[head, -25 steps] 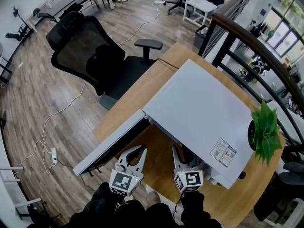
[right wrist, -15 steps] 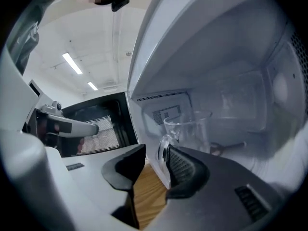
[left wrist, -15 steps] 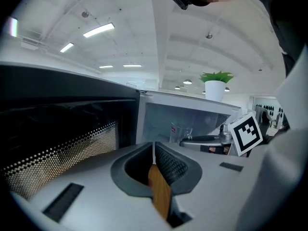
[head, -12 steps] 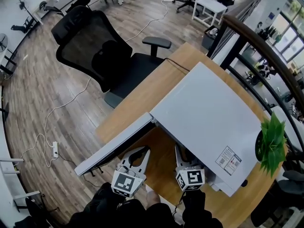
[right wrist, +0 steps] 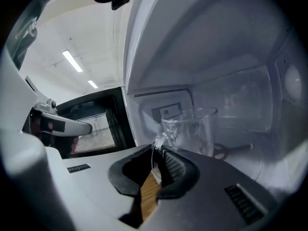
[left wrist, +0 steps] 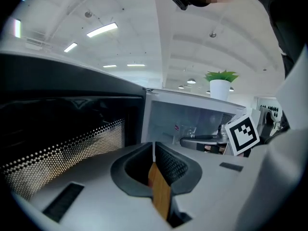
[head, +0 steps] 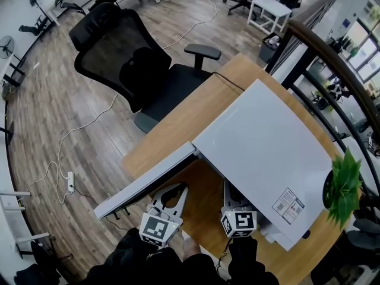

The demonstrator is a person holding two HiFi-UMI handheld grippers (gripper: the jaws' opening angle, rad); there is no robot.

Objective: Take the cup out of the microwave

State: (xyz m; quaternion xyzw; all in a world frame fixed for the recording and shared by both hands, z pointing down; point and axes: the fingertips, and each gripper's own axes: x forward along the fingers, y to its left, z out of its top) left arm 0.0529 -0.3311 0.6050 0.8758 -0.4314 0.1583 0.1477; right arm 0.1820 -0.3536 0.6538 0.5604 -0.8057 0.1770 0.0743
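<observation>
In the microwave (right wrist: 216,57), right claw (right wrist: 155,154) closing on cup handle (right wrist: 158,141).

The left gripper (head: 168,190) and right gripper (right wrist: 156,165) were pale grey, with black pads (left wrist: 171,165). Each bore a black-and-white marker cube (head: 157,227). The sleeves (head: 133,257) were black.

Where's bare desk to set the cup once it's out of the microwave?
Bare wood runs along the desk edge between the microwave and the office chair. A smaller patch lies beside the open door. Tight by the plant.
</observation>
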